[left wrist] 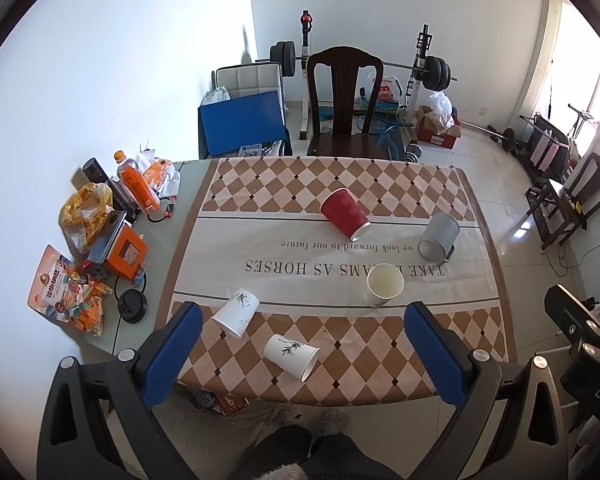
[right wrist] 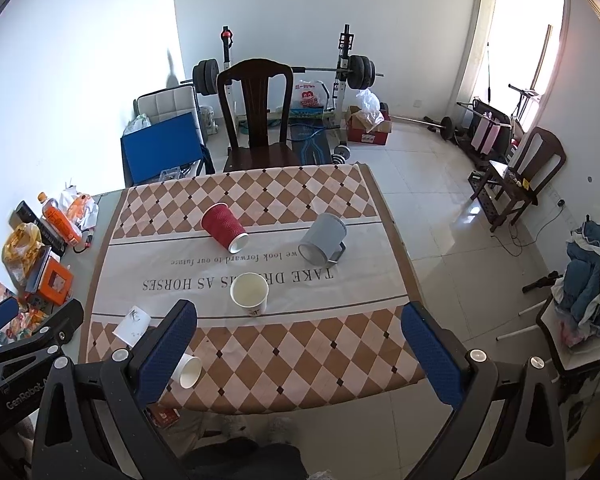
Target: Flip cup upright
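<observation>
Both tools hang above the near edge of the surface (left wrist: 204,240) with nothing between their blue pads. The left gripper (left wrist: 302,334) has its jaws spread wide, and the right gripper (right wrist: 300,334) likewise.

One paper cup (left wrist: 383,285) already stands upright, ahead of the left jaws and toward their right pad. Four others lie on their sides:
- a white cup with a bamboo print (left wrist: 293,355), nearly centred between the left jaws and closest to them, mouth pointing right;
- a second white cup (left wrist: 236,312) just ahead of the left pad, base toward the jaws;
- a red ribbed cup (left wrist: 345,218) far ahead;
- a grey mug (left wrist: 438,236) far ahead and right, resting on its handle.

The nearest bamboo cup looks like the natural first pick for the left jaws. To do it well, I would:
- come down so the pads straddle the wall near its middle, not the flimsy rim;
- close gently, since thin paper will likely crush or squirt out;
- lift slightly before rotating, so the rim does not drag the cloth (left wrist: 340,196);
- set it down on its base, clear of the edge.
</observation>
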